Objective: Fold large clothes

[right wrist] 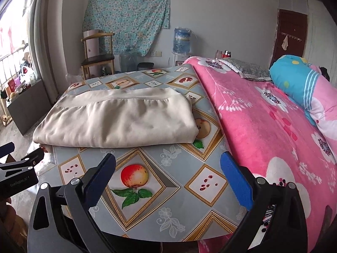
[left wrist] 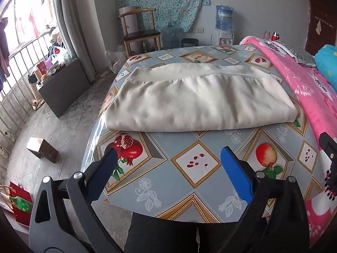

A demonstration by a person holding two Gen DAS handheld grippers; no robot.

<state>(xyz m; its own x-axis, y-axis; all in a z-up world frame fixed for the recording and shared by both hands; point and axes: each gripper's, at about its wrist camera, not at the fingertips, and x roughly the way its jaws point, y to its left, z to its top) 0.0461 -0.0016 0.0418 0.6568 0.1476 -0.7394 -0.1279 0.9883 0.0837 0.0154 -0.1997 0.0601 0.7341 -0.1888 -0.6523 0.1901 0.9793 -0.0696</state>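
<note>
Nearest the cameras, both tools are empty and hanging over the near edge of the counter. The left tool has its blue pads spread wide with nothing between them, and the right tool is the same, wide apart and holding nothing. Under them is just bare counter, covered in that fruit-print oilcloth.

Past that, around the middle of the counter and reaching toward the far edge, sits the cream garment. It's already folded into a wide flat rectangle: the fold faces the near edge, a hemmed band runs along the far side, and its left end comes close to the left edge of the counter. It looks pretty much done to me, maybe one more fold across to make it compact.

If it's getting another fold, I'd come in low at the two near corners, pinch all the layers together rather than just the top one, and lift both sides evenly so the stack doesn't slide apart. That oilcloth looks slick, so dragging would probably shift the whole bundle.

The right edge of the counter butts up against a pink floral blanket, so there's less room on that side. Further back are a wooden chair and a water dispenser by the wall.
</note>
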